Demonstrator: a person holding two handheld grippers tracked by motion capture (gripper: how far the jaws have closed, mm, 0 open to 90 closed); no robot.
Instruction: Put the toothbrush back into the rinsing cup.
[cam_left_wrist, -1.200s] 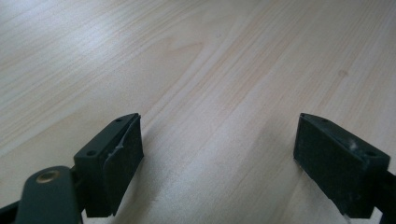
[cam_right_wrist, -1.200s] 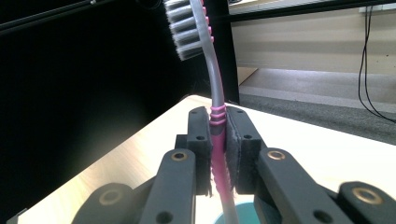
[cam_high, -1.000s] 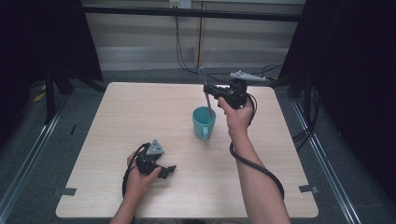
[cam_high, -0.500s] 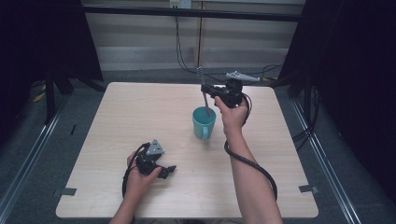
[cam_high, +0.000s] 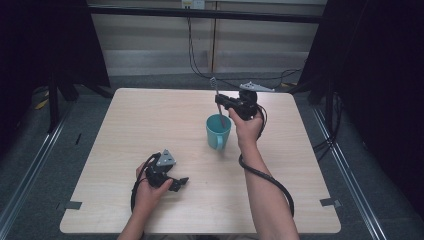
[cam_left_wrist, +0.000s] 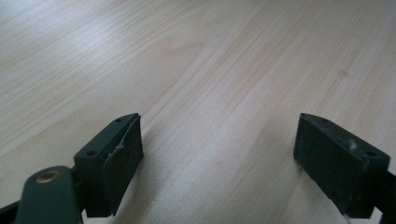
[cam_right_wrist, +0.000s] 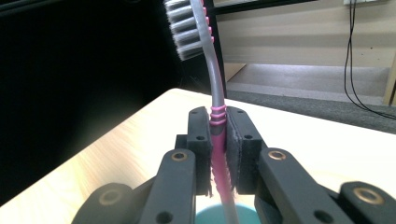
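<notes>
One toothbrush stands straight up, pinched in the right gripper, right above the blue cup near the table's far edge. Left gripper rests spread, empty.

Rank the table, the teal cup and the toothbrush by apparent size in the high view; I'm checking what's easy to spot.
1. Table, by far the largest.
2. Teal cup.
3. Toothbrush, a thin sliver held in the right gripper, its lower end inside the cup.
</notes>
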